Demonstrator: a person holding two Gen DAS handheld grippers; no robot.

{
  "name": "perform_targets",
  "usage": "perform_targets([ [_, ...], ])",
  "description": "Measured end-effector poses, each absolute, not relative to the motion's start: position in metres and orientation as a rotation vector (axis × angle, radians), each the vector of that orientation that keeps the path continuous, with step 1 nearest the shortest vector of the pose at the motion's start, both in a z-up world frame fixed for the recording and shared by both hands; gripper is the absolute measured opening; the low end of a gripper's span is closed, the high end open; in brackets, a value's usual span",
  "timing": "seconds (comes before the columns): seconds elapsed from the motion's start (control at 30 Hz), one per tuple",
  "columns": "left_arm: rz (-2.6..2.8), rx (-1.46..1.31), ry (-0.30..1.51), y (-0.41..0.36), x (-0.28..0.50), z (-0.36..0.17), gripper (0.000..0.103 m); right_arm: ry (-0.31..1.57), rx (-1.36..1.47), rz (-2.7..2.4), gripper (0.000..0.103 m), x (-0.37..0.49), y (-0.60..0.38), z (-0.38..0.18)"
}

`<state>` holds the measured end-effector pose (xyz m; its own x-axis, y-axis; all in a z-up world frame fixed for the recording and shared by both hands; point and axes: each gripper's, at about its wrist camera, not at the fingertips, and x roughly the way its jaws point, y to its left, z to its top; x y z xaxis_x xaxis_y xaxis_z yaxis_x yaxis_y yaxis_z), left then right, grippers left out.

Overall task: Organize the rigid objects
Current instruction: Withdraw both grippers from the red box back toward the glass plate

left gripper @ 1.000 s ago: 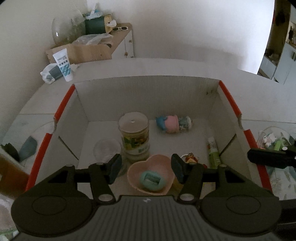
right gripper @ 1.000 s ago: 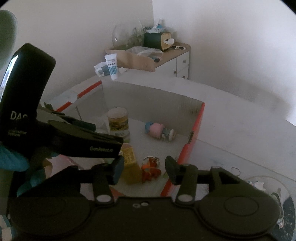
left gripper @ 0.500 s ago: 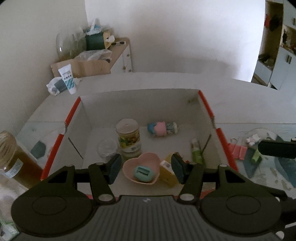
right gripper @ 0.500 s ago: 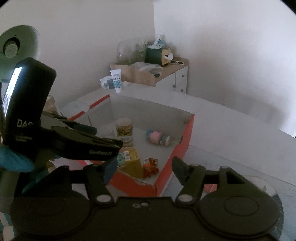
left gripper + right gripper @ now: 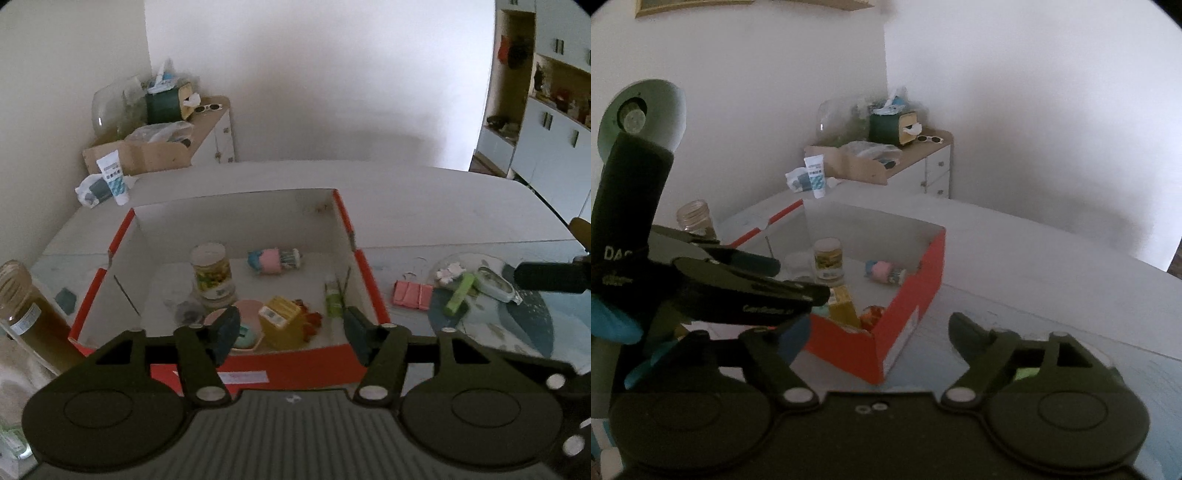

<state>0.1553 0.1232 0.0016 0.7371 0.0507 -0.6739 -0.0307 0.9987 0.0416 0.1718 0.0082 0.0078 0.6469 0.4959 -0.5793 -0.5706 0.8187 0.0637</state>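
Fingers of our left gripper [image 5: 290, 334] stand apart with nothing between them; they have just been opening, above the near edge of the red box [image 5: 360, 266]. Inside the box, from the left wrist, we see a jar [image 5: 212, 275] toward the left wall, a pink and blue toy [image 5: 275, 259] lying at the back, and a yellow carton [image 5: 280, 321] by a pink dish [image 5: 245, 308] at the near wall. On the desk [image 5: 424, 206] to the right of the box lie a pink wallet [image 5: 412, 294] and a green stick [image 5: 460, 291], not yet put away. We judge both light and stiff, best pinched across their narrow sides.

From the right wrist, our right gripper [image 5: 877, 334] is spread wide and empty, its jaws also just opening, near the box's near corner [image 5: 879, 347]. The left gripper's body [image 5: 738, 288] crosses in front of the box.
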Motion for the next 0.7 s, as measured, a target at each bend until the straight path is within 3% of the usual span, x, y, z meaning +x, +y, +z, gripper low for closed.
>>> perform_targets([
  [0.13,0.012,0.027,0.724,0.111,0.147,0.001,0.07,0.615,-0.107,0.606,0.092,0.165,-0.014,0.009],
  [0.2,-0.005,0.023,0.713,0.104,0.142,-0.001,0.074,0.611,-0.099,0.597,0.1,0.162,-0.024,0.009],
  [0.3,-0.026,0.031,0.696,0.09,0.138,-0.003,0.079,0.611,-0.081,0.591,0.102,0.158,-0.041,0.006],
  [0.7,-0.131,0.025,0.675,0.031,0.136,-0.02,0.079,0.641,-0.042,0.499,0.102,0.152,-0.115,-0.01],
])
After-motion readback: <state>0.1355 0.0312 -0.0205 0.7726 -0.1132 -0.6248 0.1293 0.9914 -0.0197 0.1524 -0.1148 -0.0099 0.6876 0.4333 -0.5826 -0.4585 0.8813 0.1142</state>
